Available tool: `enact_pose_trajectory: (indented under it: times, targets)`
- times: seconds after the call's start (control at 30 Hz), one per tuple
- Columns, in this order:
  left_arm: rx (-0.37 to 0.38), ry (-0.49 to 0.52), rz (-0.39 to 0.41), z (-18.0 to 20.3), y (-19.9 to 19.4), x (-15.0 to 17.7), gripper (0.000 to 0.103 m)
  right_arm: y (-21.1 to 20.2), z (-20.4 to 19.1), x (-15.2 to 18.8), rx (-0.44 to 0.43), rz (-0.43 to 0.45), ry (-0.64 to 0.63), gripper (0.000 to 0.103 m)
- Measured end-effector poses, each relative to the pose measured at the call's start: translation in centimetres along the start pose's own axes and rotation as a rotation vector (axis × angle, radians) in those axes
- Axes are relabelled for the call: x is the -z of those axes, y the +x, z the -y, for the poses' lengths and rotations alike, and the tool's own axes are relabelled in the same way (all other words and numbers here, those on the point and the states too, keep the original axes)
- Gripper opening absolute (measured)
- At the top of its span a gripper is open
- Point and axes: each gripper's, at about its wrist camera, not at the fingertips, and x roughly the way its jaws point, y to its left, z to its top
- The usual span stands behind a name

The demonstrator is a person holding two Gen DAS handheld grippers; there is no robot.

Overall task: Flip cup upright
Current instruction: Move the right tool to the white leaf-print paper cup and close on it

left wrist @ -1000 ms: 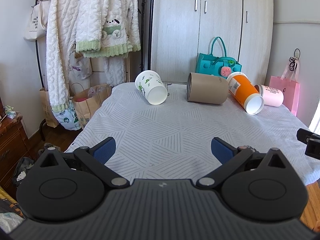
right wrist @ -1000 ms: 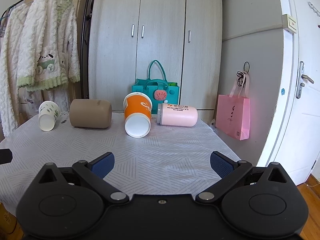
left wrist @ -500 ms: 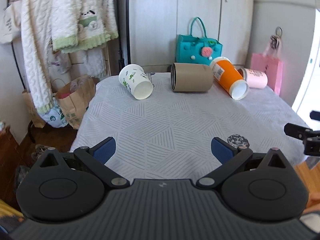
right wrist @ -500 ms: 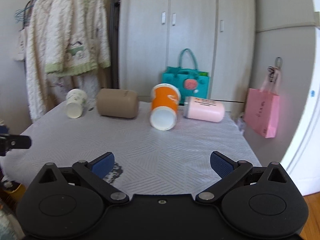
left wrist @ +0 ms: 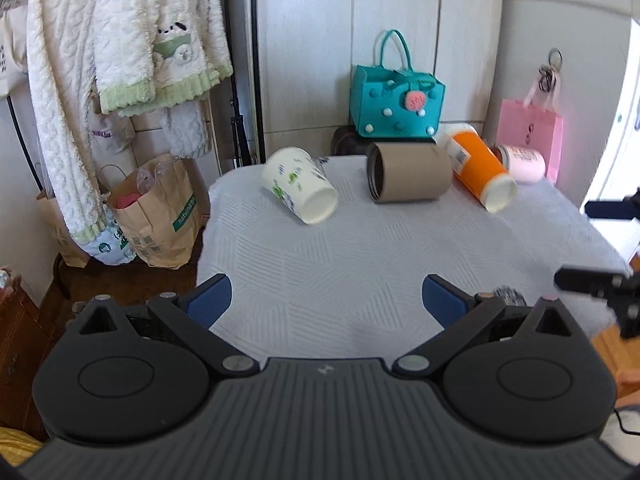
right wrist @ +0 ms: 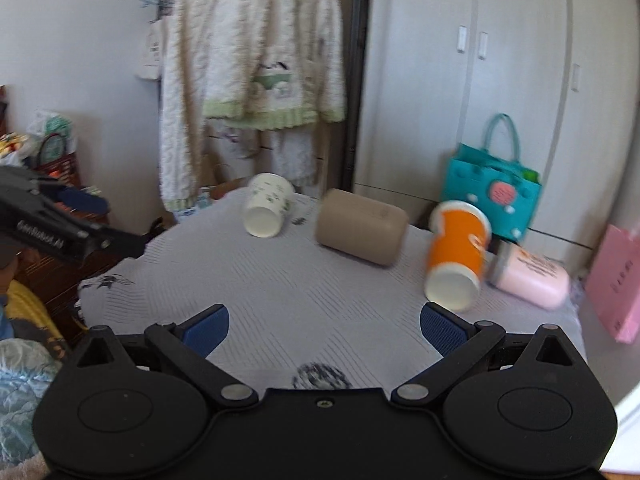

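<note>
Left hand-held gripper (left wrist: 327, 298) and right hand-held gripper (right wrist: 323, 326) both gape wide, holding nothing, near edge of table (left wrist: 360, 264). White printed cup (left wrist: 299, 185), brown cup (left wrist: 408, 178), orange cup (left wrist: 478, 170), pink cup (left wrist: 522, 159) all lie sideways at the far end. Nothing flipped yet.

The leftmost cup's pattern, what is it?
White cup with small green prints, clearest in the left wrist view.

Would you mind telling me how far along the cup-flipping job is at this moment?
Nothing looks done: the white paper cup with green print, brown cardboard tube cup, orange paper cup and pink bottle all lie on their sides. Nothing is in hand; the left gripper and right gripper are open and short of the cups. Every flip remains.
</note>
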Motion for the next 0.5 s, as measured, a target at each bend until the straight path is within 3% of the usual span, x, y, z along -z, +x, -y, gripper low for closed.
enact_pose_trajectory:
  times: [0.27,0.5]
  targets:
    - [0.020,-0.099,0.038,-4.6,2.5,-2.2,0.103,5.0,-2.3,-3.5,-0.181,-0.051,-0.066,0.103]
    - [0.102,-0.191,0.014,-7.4,7.2,-3.1,0.103,10.5,-4.5,-6.0,-0.256,-0.030,-0.125,0.103]
